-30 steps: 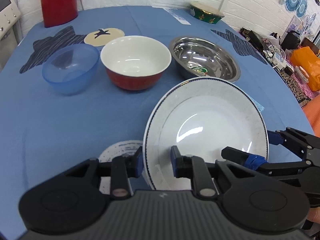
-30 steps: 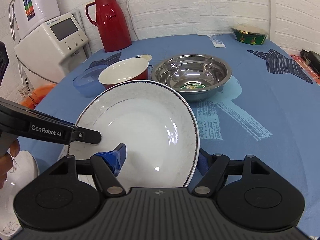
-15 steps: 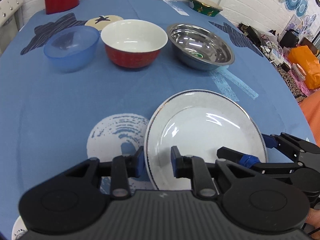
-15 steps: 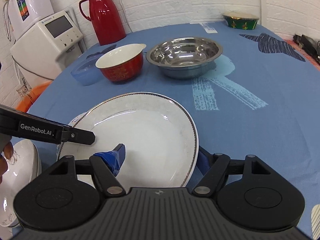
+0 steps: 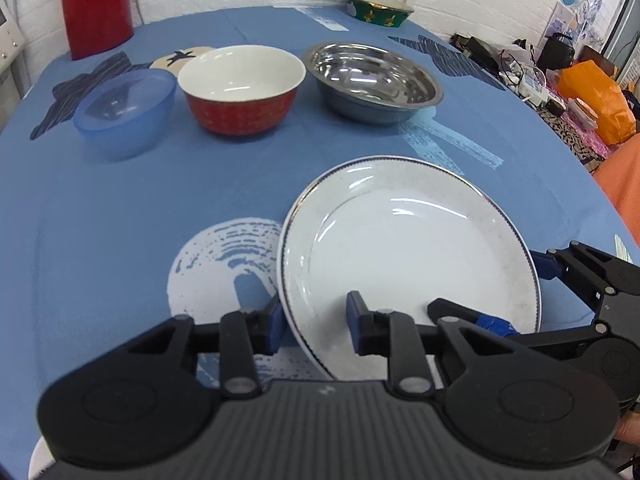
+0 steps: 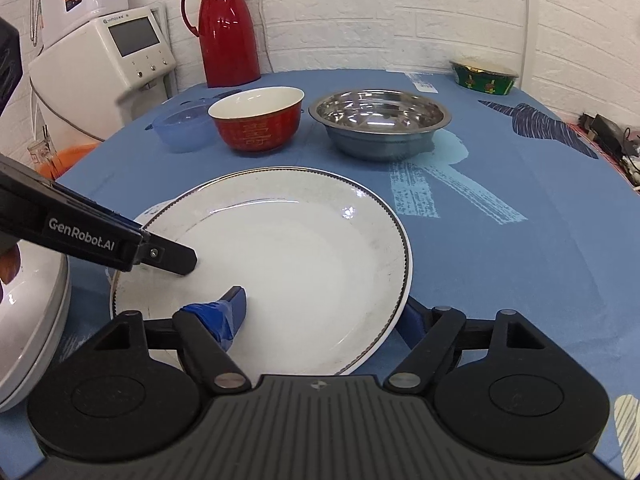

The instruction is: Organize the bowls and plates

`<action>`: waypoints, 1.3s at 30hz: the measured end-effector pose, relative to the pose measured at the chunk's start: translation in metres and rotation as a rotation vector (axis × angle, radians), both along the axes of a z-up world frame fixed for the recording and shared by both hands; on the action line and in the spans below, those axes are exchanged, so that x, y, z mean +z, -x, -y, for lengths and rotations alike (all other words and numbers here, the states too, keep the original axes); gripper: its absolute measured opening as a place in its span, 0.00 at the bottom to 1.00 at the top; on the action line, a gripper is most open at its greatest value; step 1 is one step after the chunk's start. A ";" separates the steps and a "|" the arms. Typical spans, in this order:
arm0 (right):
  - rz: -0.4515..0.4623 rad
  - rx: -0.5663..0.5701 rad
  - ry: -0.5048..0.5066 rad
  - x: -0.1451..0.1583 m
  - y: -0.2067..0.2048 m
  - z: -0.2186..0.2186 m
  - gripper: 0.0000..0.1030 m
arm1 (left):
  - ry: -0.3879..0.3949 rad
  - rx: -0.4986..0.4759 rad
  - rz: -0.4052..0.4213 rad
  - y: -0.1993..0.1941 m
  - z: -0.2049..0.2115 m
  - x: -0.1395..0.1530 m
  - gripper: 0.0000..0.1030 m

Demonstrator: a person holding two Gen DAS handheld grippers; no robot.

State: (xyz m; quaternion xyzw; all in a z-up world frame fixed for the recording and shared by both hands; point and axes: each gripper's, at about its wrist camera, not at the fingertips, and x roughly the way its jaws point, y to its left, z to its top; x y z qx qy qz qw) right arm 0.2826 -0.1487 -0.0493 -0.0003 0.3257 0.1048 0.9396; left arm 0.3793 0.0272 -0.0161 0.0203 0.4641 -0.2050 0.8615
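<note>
Blue-clothed table (image 5: 120,200) carries, along its far side, a steel bowl (image 5: 372,80), a red bowl with white inside (image 5: 240,88) and a blue plastic bowl (image 5: 126,110) in a row, a red thermos (image 6: 228,28) behind them. White plate (image 5: 408,256) with dark rim line lies near the front edge, low over the cloth; contact with the cloth cannot be told. Left gripper (image 5: 314,322) straddles its left rim, right gripper (image 6: 324,320) its right rim, each with one blue pad above and one outside the rim, fingers parted around the edge, not seen pinching.
</note>
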 end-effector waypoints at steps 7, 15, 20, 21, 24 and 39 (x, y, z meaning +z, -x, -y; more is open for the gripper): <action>0.025 -0.026 0.003 0.010 0.004 -0.004 0.62 | 0.000 0.014 0.032 0.001 0.001 0.010 0.20; 0.101 -0.001 0.010 0.039 0.022 -0.017 0.63 | 0.020 0.025 0.109 0.020 -0.014 0.043 0.20; 0.146 0.065 0.009 0.059 0.041 -0.043 0.64 | 0.035 0.081 0.145 0.049 -0.048 0.066 0.20; 0.156 0.084 0.005 0.062 0.046 -0.050 0.64 | 0.037 0.095 0.150 0.057 -0.057 0.069 0.20; 0.165 0.140 -0.020 0.066 0.057 -0.072 0.64 | 0.033 0.145 0.158 0.080 -0.084 0.075 0.20; 0.058 0.290 -0.039 0.029 0.087 -0.157 0.64 | 0.025 0.327 0.109 0.159 -0.180 0.025 0.20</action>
